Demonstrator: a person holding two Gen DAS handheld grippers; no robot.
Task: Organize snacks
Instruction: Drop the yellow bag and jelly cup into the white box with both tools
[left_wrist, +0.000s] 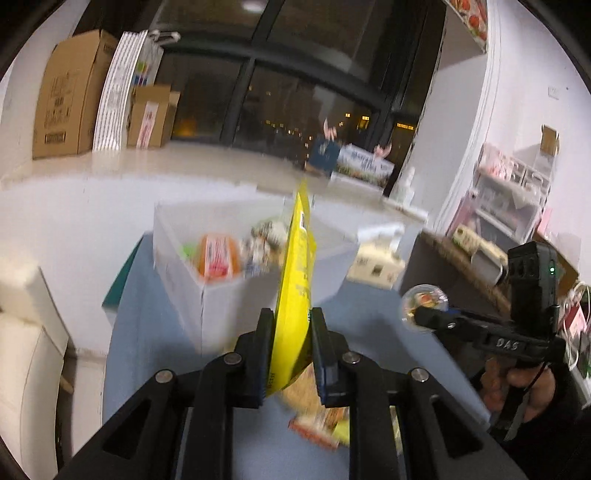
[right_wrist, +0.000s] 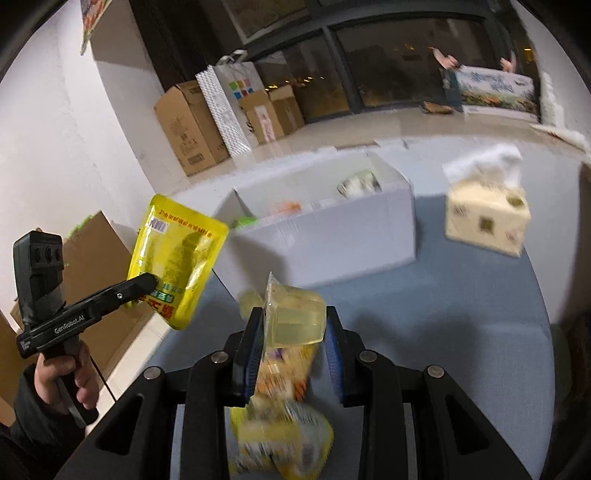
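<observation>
Your left gripper (left_wrist: 291, 332) is clamped on a yellow pouch (left_wrist: 295, 288), held edge-up in the air above the blue table (left_wrist: 147, 332), short of the white box (left_wrist: 221, 295). Your right gripper (right_wrist: 295, 332) grips a clear jelly cup (right_wrist: 295, 314) by its sides, also off the table. The box sits toward the table's far edge with an orange packet (left_wrist: 218, 258) and other snacks inside. More snack packs (right_wrist: 280, 435) lie at the near edge under your right gripper. A tissue pack (right_wrist: 487, 218) stands near the far right edge.

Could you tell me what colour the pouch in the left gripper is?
Bright yellow pouch; best seen in the right wrist view.
</observation>
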